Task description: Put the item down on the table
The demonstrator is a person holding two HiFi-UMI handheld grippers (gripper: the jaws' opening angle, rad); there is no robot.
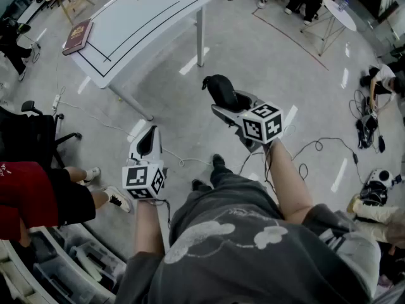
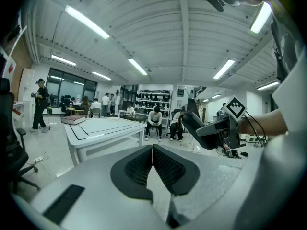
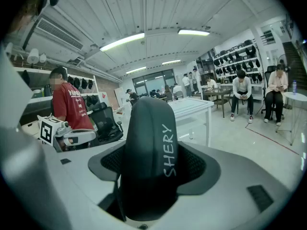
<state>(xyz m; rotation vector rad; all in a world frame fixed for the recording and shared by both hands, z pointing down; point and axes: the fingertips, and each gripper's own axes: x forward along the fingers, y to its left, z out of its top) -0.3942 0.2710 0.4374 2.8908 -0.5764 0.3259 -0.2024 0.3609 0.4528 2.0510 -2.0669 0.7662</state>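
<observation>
My right gripper (image 1: 223,100) is shut on a black oblong case (image 1: 219,88) with rounded ends. In the right gripper view the case (image 3: 147,147) stands up between the pads (image 3: 195,163) and bears the white letters "SHERY". My left gripper (image 1: 146,142) is held lower, its jaws shut with nothing between them; its black pads (image 2: 165,169) meet in the left gripper view. The white table (image 1: 136,19) with black lines stands ahead to the left, well away from both grippers. It also shows as the table (image 2: 100,129) in the left gripper view and the table (image 3: 191,105) in the right gripper view.
A dark red book (image 1: 77,35) lies on the table's left end. A person in red (image 1: 31,192) sits at my left beside a black chair (image 1: 28,132). Cables (image 1: 316,147) trail on the floor at right. Seated people (image 3: 242,92) line the far side.
</observation>
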